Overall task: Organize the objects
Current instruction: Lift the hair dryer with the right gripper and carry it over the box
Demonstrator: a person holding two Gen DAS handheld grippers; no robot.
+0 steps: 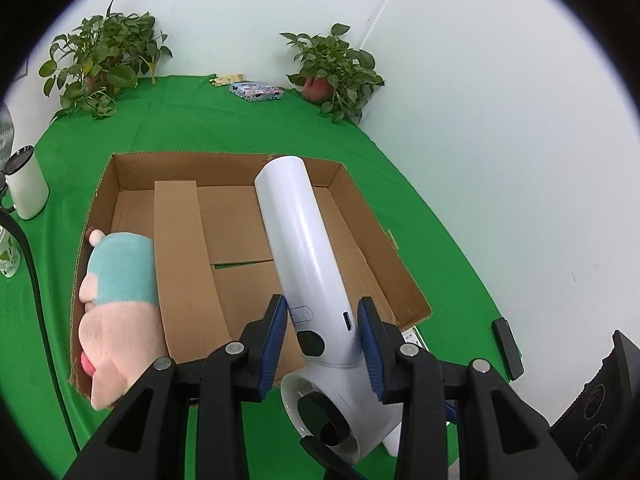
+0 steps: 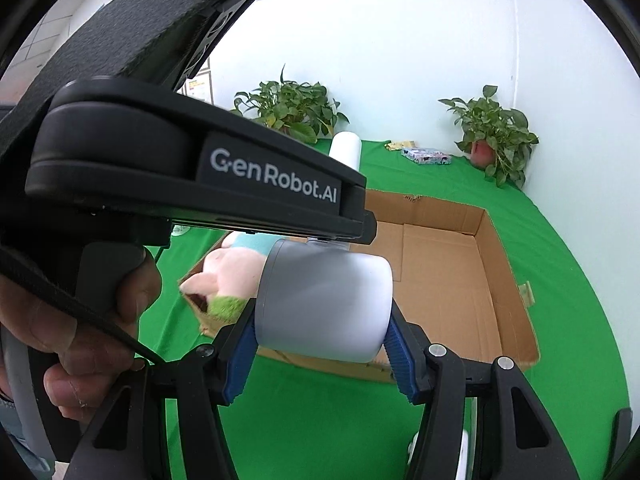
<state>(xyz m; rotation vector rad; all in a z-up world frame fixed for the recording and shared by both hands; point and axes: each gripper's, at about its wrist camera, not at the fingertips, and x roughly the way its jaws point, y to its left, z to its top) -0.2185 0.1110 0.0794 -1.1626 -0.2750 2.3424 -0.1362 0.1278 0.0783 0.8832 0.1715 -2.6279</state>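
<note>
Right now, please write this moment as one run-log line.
left gripper: shut on white handheld fan | right gripper: around fan's handle end | position: over cardboard box | plush toy: in box
</note>
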